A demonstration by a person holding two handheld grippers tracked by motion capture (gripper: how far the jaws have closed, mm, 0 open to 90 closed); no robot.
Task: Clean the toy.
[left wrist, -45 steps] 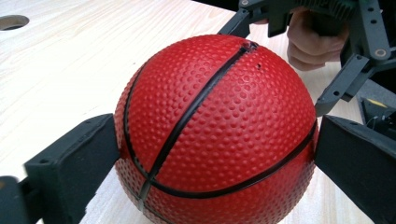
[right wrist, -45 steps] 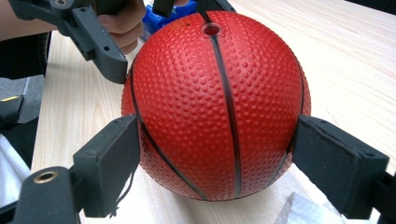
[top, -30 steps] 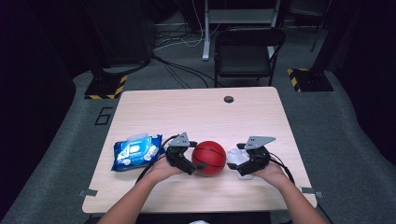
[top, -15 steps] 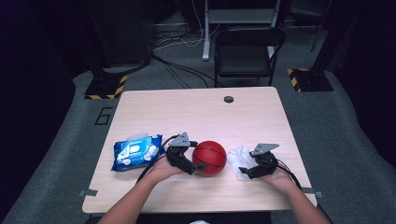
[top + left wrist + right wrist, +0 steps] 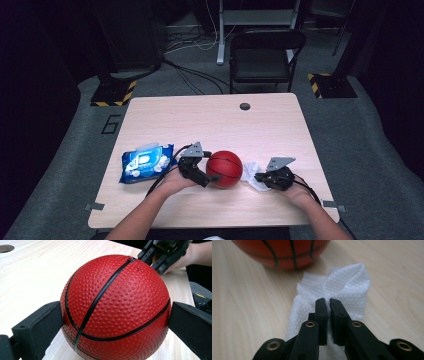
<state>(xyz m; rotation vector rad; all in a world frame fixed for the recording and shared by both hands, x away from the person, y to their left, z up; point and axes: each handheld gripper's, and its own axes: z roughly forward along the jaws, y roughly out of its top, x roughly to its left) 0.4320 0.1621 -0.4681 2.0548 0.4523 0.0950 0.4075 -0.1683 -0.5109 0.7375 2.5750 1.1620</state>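
A red basketball (image 5: 225,169) rests on the wooden table (image 5: 210,120) near its front edge. My left gripper (image 5: 212,173) is shut on the ball, one black pad pressing each side of the ball (image 5: 115,307). Just right of the ball lies a crumpled white wipe (image 5: 251,172). My right gripper (image 5: 258,176) has just been closing and is shut on the wipe (image 5: 347,282), a fold of it pinched between the jaw tips (image 5: 328,301). The ball (image 5: 282,252) sits a little beyond the wipe. The right gripper (image 5: 162,255) also shows behind the ball.
A blue pack of wet wipes (image 5: 145,162) lies left of my left hand. A dark cable hole (image 5: 244,106) sits near the table's far edge. A black chair (image 5: 265,55) stands behind the table, with cables on the floor.
My right gripper sank toward the table and its jaws shut on the white wipe. The left gripper and the ball have not moved.
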